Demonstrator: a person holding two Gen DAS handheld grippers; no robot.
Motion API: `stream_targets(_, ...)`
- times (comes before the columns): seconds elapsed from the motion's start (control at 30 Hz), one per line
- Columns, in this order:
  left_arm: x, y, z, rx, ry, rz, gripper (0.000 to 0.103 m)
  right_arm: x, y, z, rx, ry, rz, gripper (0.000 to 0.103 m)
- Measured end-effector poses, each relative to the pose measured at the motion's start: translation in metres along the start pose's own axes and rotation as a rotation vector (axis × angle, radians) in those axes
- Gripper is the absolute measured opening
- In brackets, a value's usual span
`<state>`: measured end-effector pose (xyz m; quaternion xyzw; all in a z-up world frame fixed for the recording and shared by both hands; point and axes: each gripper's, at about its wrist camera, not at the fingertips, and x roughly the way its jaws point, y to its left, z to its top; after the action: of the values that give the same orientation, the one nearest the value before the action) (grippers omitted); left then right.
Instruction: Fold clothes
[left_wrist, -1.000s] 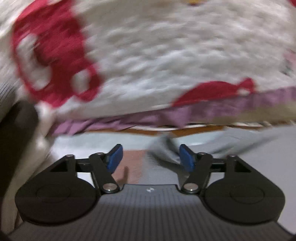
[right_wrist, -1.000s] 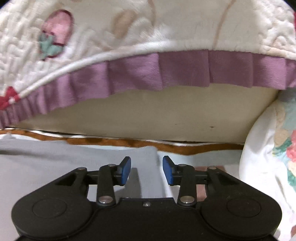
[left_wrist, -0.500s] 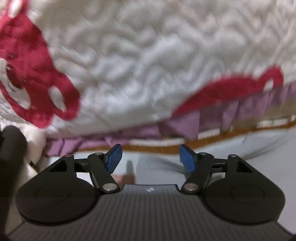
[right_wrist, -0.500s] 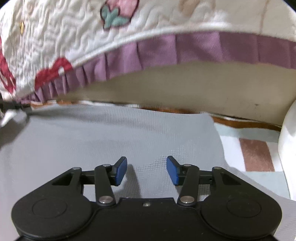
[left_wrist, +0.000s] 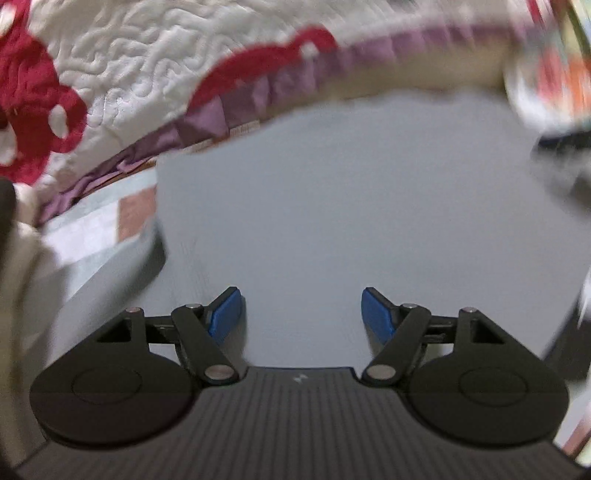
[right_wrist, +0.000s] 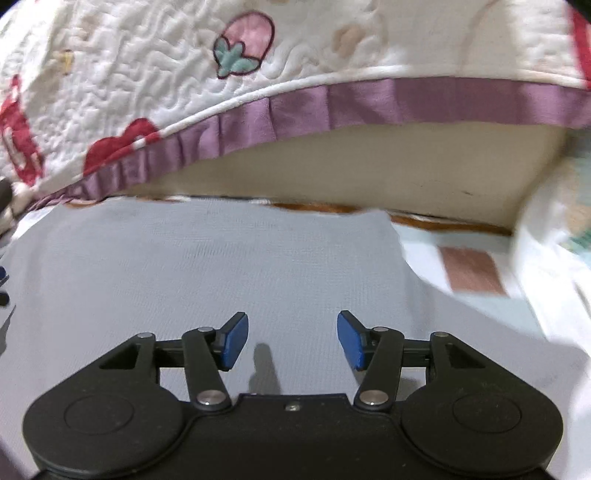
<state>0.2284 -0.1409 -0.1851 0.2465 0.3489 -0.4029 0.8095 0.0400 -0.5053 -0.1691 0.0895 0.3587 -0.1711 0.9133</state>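
Note:
A light grey garment (left_wrist: 351, 206) lies flat on the bed and fills the middle of the left wrist view. It also spreads across the right wrist view (right_wrist: 221, 266), its right edge near a brown check of the sheet. My left gripper (left_wrist: 301, 314) hovers over the cloth, open, with nothing between its blue pads. Over the near part of the garment my right gripper (right_wrist: 291, 341) is open too and holds nothing. A dark blurred shape at the right edge of the left wrist view cannot be made out.
A white quilted blanket (right_wrist: 184, 81) with red and strawberry prints and a purple ruffle (right_wrist: 295, 107) hangs behind the garment. A checked bed sheet (right_wrist: 469, 273) shows at the right. A white printed pillow (right_wrist: 554, 236) stands at the far right.
Both grippers have pulled back from the garment's far edge toward me, so more grey cloth shows. The right jaws have widened a little. The left view swung right.

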Motion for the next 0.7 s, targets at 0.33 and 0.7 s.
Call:
stream_targets(0.33, -0.061, -0.021, -0.067, 0.100, -0.069, -0.067, 0.071, -0.109, 0.004, -0.096, -0.183, 0.051, -0.028, 0.059)
stream_targets(0.7, -0.076, -0.038, -0.088, 0.186, -0.109, -0.038, 0.075, -0.078, 0.012, -0.095, -0.366, 0.016, -0.216, 0.046)
